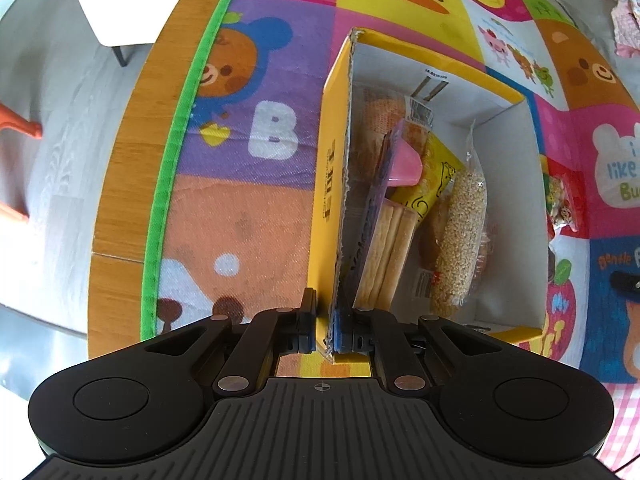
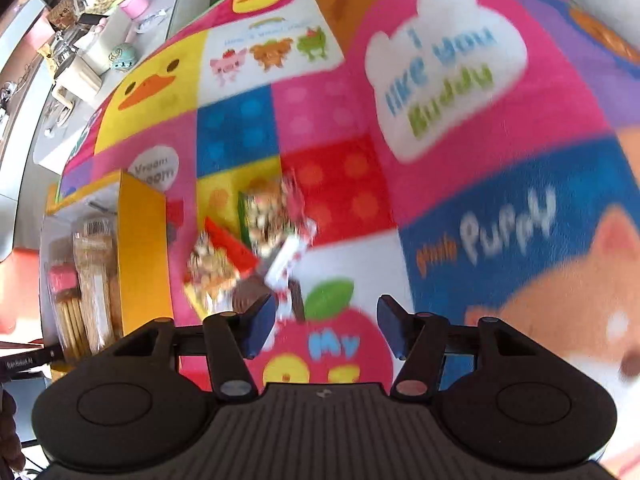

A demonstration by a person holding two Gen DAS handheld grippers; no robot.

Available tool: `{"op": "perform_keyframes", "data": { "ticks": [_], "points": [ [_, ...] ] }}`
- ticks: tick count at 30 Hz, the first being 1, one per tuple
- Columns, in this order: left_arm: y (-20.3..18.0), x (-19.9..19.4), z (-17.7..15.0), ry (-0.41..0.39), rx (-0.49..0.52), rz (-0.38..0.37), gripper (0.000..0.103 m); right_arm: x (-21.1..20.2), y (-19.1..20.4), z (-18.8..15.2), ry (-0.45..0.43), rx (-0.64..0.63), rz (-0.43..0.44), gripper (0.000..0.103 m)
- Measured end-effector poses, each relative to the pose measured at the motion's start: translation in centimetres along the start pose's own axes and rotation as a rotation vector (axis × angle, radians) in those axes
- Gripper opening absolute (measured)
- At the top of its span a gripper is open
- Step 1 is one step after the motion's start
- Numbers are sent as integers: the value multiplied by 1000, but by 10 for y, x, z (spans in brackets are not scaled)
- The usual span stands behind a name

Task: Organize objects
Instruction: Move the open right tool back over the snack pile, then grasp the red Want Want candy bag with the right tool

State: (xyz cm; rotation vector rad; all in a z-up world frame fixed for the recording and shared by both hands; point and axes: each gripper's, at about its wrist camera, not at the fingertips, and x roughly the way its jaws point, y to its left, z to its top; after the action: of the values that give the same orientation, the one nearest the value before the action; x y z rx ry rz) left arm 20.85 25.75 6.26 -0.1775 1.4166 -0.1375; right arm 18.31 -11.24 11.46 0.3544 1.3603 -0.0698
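A yellow cardboard box (image 1: 332, 168) with a white inside stands on a colourful cartoon cloth. It holds several snack packs: biscuit sticks (image 1: 386, 252), a puffed-grain bar (image 1: 460, 240), a pink-topped pack (image 1: 404, 164). My left gripper (image 1: 332, 320) is shut on the box's left wall. My right gripper (image 2: 326, 326) is open and empty above the cloth, just right of a small heap of snack packets (image 2: 256, 248) lying outside the box (image 2: 142, 256). The right wrist view is blurred.
The cloth (image 1: 248, 168) covers a wooden table (image 1: 128, 160) whose edge shows at the left. One snack packet (image 1: 562, 200) lies right of the box. A counter with jars and cups (image 2: 100, 4) stands beyond the table. Clothes lie at the far right (image 1: 624, 12).
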Motion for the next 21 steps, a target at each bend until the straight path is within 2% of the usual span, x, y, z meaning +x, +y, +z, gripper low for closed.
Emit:
{"op": "perform_keyframes", "data": {
  "ticks": [3,5,7,8,11,13,14,16,21],
  "points": [
    [-1,-1,-1,-3,-3,5,9,18,5,-4,47,105,85,57],
    [0,-2,-2,-4,-13,7,9,28,18,-4,41,157,129,58],
    [-1,-3,-3,-7,-17,10,9,41,34,2,44,146,140,58],
    [0,-3,-3,-9,-19,11,9,47,42,4,49,114,127,59],
    [0,-4,-4,-12,-29,15,9,70,64,8,53,-30,9,59],
    [-1,-4,-3,-13,-33,18,9,82,65,8,77,-76,-34,54],
    [-1,-4,-3,-13,-35,19,9,84,61,8,82,-81,-53,50],
    [-1,-4,-4,-16,-38,20,9,81,48,5,79,-65,-50,50],
    [-2,-3,-3,-18,-50,35,9,68,5,-7,92,-18,-135,50]
  ]
}}
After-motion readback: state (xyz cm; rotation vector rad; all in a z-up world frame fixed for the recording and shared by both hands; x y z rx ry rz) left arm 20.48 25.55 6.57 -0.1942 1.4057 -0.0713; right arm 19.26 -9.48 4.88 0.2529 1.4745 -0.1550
